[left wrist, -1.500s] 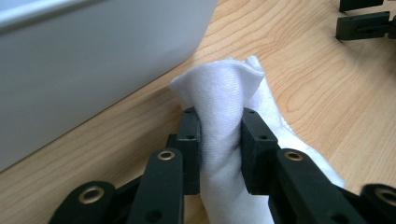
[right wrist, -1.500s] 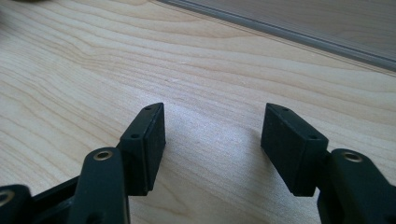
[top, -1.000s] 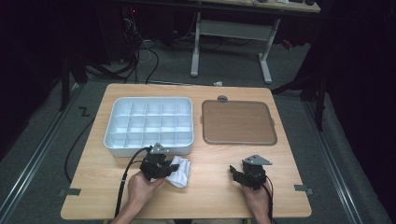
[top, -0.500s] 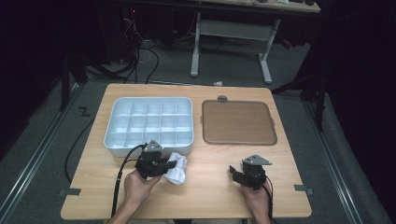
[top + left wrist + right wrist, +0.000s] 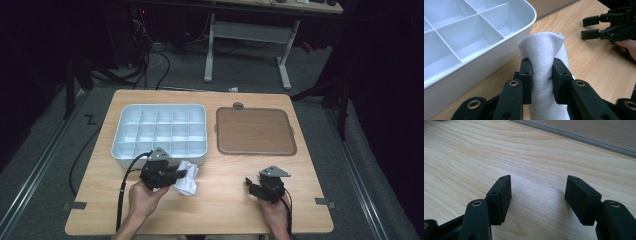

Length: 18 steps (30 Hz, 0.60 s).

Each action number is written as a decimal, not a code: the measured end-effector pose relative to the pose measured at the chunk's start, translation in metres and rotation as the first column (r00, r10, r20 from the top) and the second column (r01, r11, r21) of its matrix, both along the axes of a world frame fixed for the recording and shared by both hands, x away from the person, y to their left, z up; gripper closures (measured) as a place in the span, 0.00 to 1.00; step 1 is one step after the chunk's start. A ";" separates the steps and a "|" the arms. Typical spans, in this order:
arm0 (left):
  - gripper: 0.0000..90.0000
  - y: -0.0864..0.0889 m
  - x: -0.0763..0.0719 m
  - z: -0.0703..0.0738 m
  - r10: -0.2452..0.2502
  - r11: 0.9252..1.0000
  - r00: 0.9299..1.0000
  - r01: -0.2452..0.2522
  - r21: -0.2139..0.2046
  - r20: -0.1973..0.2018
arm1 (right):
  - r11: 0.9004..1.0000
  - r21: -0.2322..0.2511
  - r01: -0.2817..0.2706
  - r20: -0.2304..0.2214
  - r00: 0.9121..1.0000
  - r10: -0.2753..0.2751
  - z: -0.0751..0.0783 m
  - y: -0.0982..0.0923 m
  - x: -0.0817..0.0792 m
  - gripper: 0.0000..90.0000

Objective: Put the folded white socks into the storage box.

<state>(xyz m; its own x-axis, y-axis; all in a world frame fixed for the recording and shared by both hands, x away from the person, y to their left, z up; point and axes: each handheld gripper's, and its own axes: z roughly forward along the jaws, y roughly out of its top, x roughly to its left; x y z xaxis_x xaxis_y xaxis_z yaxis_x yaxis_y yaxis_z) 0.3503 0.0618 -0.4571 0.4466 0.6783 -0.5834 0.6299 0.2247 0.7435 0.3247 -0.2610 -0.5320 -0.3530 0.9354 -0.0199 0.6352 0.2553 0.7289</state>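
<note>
At the near edge of a light wooden table (image 5: 225,210), a person's left hand (image 5: 142,200) holds the black two-jaw left gripper (image 5: 541,77), its pads pinched tight on a crumpled white cloth (image 5: 544,50). The cloth bunches up between the jaws and rises above them in a soft fold, its lower part hanging toward the tabletop. In the high view the cloth (image 5: 186,177) sits just in front of the white plastic compartment tray (image 5: 160,127), close to that tray's near right corner.

Well apart to the right, the person's right hand (image 5: 275,212) holds the black right gripper (image 5: 537,192) low over bare wood, its jaws standing wide with nothing between them. In the left gripper view that gripper (image 5: 594,27) shows beyond the cloth, also spread.

Farther back, the tray's grid of shallow cells (image 5: 461,32) stands empty. Beside it, on the table's right half, lies a flat brown rectangular lid (image 5: 255,131) with rounded corners.
</note>
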 end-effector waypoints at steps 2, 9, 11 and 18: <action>0.82 -0.002 -0.001 0.004 -0.012 1.000 1.000 0.012 0.016 0.015 | 1.000 0.000 0.000 0.000 1.000 0.000 0.000 0.000 0.000 0.43; 0.82 0.001 0.003 0.022 -0.012 0.999 1.000 0.013 -0.038 0.027 | 1.000 0.000 0.000 0.000 1.000 0.000 0.000 0.000 0.000 0.43; 0.81 0.001 0.005 0.024 -0.013 0.999 1.000 0.014 -0.043 0.025 | 1.000 0.000 0.000 0.000 1.000 0.000 0.000 0.000 0.000 0.43; 0.82 0.002 0.009 0.029 -0.021 0.999 1.000 0.022 -0.034 0.018 | 1.000 0.001 0.002 0.000 1.000 -0.002 0.000 0.000 0.000 0.43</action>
